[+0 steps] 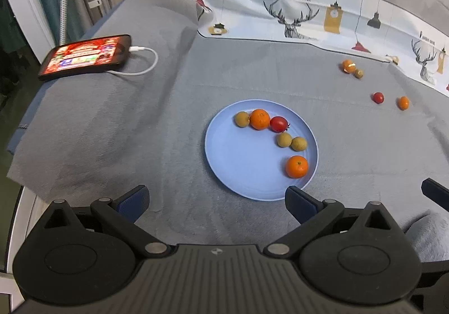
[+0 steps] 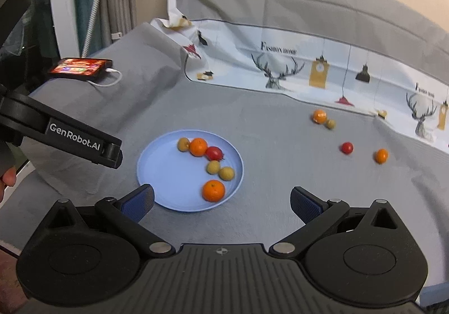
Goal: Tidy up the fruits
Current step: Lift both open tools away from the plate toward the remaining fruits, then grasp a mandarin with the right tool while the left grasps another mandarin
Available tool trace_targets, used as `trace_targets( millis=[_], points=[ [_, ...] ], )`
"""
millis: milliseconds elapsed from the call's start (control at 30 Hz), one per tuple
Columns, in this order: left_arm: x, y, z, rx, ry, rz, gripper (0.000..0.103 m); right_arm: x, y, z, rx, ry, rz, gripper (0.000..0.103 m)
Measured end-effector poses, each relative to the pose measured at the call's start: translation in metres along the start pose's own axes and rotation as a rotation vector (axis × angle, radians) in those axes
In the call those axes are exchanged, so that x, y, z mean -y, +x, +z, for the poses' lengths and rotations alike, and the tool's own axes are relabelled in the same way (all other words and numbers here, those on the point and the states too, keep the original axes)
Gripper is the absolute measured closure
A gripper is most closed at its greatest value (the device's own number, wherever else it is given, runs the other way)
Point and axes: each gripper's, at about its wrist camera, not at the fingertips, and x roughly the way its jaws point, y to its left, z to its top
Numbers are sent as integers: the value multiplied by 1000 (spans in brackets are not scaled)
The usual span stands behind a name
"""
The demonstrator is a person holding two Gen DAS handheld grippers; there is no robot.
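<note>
**Blue plate half filled, four fruits left out**

Grey cloth covers the surface in the left wrist view. The left tongs point(image 1: 216, 199) hang wide open and empty near the plate point(image 1: 224, 162), which holds six fruits: two oranges, a tomato and three small brown ones. Well apart to the right lie an orange point(image 1: 348, 66) touching a brown fruit point(image 1: 358, 73), a tomato point(image 1: 378, 97) and another orange point(image 1: 403, 103).

From the right wrist view, the right tongs point(image 2: 221, 200) are likewise spread wide, gripping nothing, above the plate's near edge. Judging by this, a fetch is due: reach right to a stray, close gently and carry it back.
</note>
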Motion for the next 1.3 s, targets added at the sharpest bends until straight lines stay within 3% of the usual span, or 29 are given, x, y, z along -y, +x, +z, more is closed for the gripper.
trace_targets(
  millis=[300, 567, 833, 933, 1033, 1200, 1300],
  points=[
    [44, 36, 32, -59, 62, -21, 0, 44, 33, -6, -54, 121, -47, 1],
    [119, 77, 94, -74, 140, -78, 0, 127, 74, -10, -51, 255, -204, 1],
    [228, 179, 186, -42, 336, -111, 0, 254, 144, -9, -6, 409, -451, 1],
    [268, 225, 212, -9, 418, -121, 0, 299, 184, -7, -22, 449, -489, 1],
    [298, 269, 230, -38, 474, -146, 0, 336, 228, -6, -62, 477, -488, 1],
    [331, 324, 252, -64, 555, -150, 0, 367, 280, -9, -84, 509, -514, 0],
    [344, 339, 261, -53, 606, -174, 0, 368, 292, -11, 6, 458, -560, 1]
  ],
)
